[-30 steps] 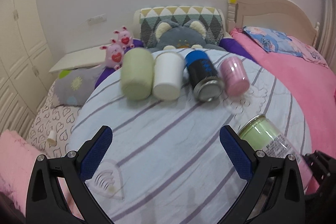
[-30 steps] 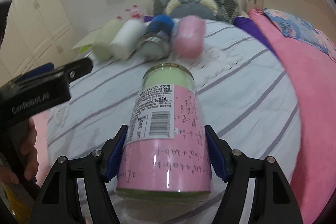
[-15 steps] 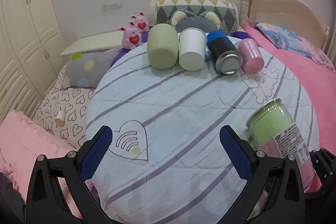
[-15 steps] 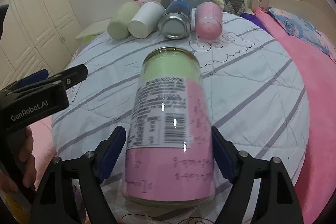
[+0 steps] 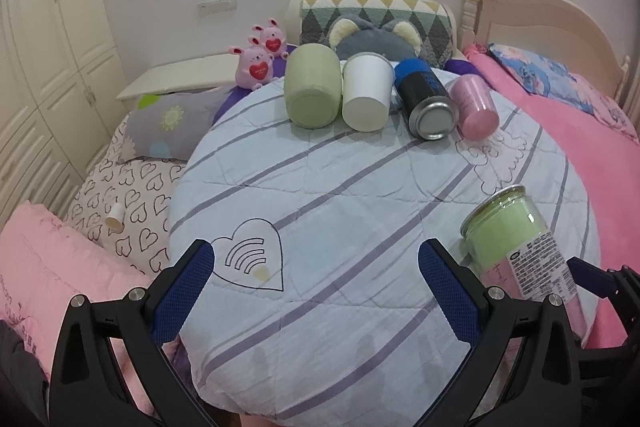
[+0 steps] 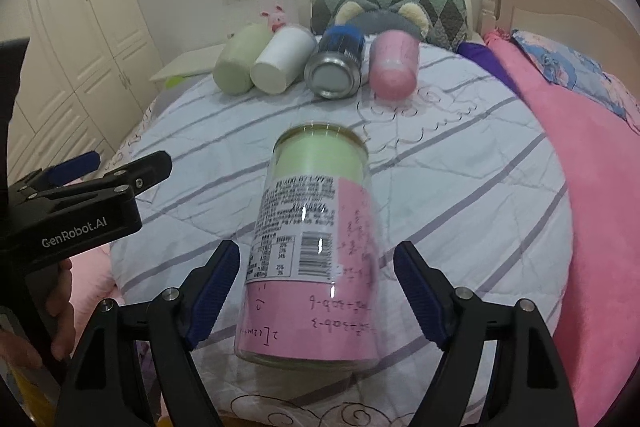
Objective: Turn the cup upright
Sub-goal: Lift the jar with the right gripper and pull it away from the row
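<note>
our right claw (image 6: 316,291) is spread wide, its blue pads on either side of the glass cup (image 6: 316,247) with a gap showing on both sides, so we are not pinching it. the cup, green inside with a pink sheet and a barcode label around it, stands tilted between the fingers near the front edge of the round striped cushion (image 6: 460,187). we cannot tell whether its base rests flat on the fabric.

our left claw (image 5: 316,287) is also spread, holding nothing, hovering over the cushion's near edge by a printed heart outline (image 5: 252,255); the cup (image 5: 516,247) shows just right of its right finger.

farther back on the cushion four things lie on their sides in a row, close together: a green cup (image 5: 312,93), a white paper cup (image 5: 366,93), a blue and black can (image 5: 426,105) and a pink cup (image 5: 474,107).

behind them sit a grey plush (image 5: 374,37), a diamond-pattern pillow (image 5: 400,7) and two pink bunny toys (image 5: 256,65).
</note>
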